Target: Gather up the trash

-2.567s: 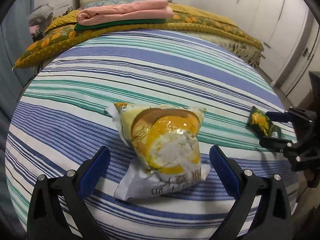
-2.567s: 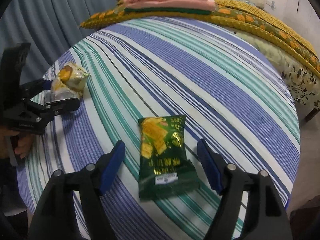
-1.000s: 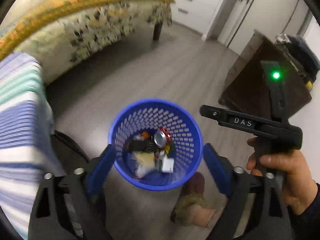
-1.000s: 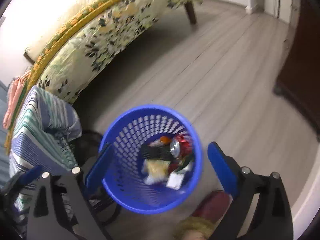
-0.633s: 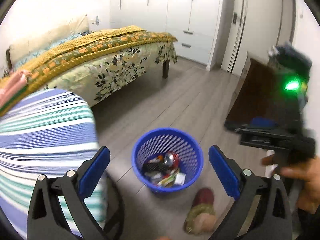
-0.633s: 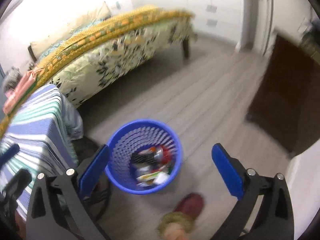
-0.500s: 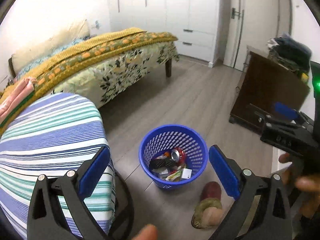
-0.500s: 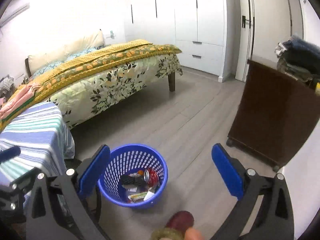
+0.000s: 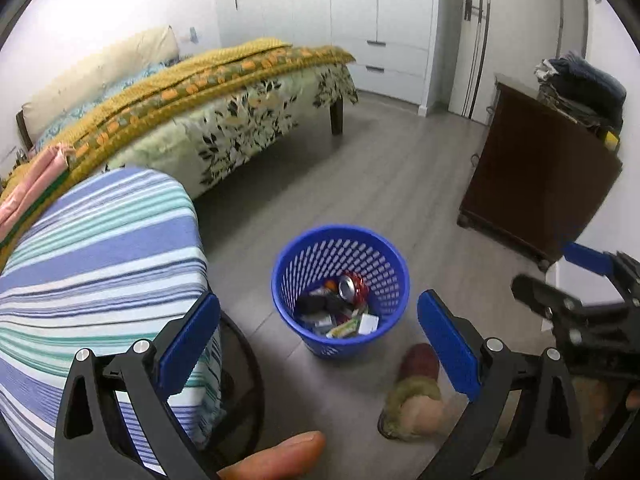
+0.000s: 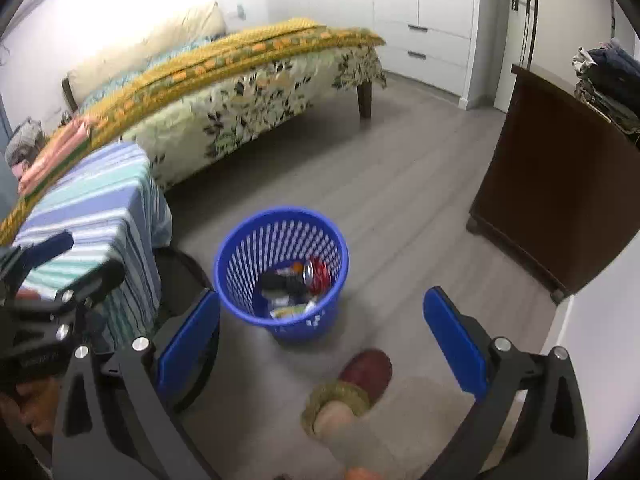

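left gripper, black with blue pads (image 9: 318,338): jaws just opened, now wide, nothing between, angled downward | right gripper, black with blue pads (image 10: 322,338): jaws just opened, now wide, nothing between, angled downward

The left tool (image 9: 318,334) has two black arms, each with a triangular cut-out near its base, and each carries a flat, bright blue pad (image 9: 188,338) on the inner side. Two round silver screws (image 9: 141,347) sit at the top of each arm. The right tool (image 10: 322,332) is built the same way: black frame, blue pads (image 10: 456,346), silver screws (image 10: 502,345). In the right wrist view, small pale lettering shows on the left tool's black body at the left edge, too blurred to read. At the bottom of both views, the person wears a dark red slipper (image 10: 366,370) with a fuzzy olive cuff (image 10: 338,398).
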Tool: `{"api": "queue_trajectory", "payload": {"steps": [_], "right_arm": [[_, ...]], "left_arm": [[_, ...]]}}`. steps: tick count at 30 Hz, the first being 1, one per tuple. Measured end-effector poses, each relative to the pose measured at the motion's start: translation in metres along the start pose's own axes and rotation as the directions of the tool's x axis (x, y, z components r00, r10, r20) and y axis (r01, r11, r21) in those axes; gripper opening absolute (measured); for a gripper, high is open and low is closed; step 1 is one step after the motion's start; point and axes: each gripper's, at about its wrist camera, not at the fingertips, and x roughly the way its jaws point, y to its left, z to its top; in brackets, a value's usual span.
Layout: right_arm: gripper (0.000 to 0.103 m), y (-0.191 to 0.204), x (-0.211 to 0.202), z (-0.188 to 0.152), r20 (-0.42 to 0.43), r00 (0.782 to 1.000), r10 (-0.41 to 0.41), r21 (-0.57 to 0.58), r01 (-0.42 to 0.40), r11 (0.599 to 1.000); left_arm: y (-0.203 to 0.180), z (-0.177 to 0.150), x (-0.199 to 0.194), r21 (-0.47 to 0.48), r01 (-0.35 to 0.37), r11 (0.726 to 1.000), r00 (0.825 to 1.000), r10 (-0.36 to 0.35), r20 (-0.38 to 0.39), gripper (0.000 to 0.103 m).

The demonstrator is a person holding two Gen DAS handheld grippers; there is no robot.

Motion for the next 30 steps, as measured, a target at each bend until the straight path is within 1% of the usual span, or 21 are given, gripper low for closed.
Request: {"api": "queue_trajectory", "payload": {"steps": [4, 9, 21, 30], "right_arm": [[0.098, 0.008, -0.001, -0.007, -0.042, 0.999, 0.005, -0.011, -0.005, 1.000], [0.098, 0.014, -0.002, -0.011, -0.065, 0.998, 0.001, -0.020, -0.002, 1.000], [0.098, 0.022, 0.001, -0.017, -0.105, 0.994, -0.013, -0.040, 0.009, 0.999], [0.098, 0.030, -0.002, -0.016, -0.104, 0.995, -0.007, -0.052, 0.001, 0.999]], "left_arm": [[-0.001, -0.003, 0.011, -0.010, 0.013, 1.000, 0.999, -0.013, -0.038, 0.098], [-0.002, -0.008, 0.019, -0.013, 0.016, 1.000, 0.998, -0.017, -0.066, 0.098], [0.000, -0.013, 0.028, -0.021, -0.005, 1.000, 0.996, 0.003, -0.090, 0.098], [0.001, -0.013, 0.031, -0.027, -0.002, 1.000, 0.995, -0.001, -0.096, 0.098]]}}
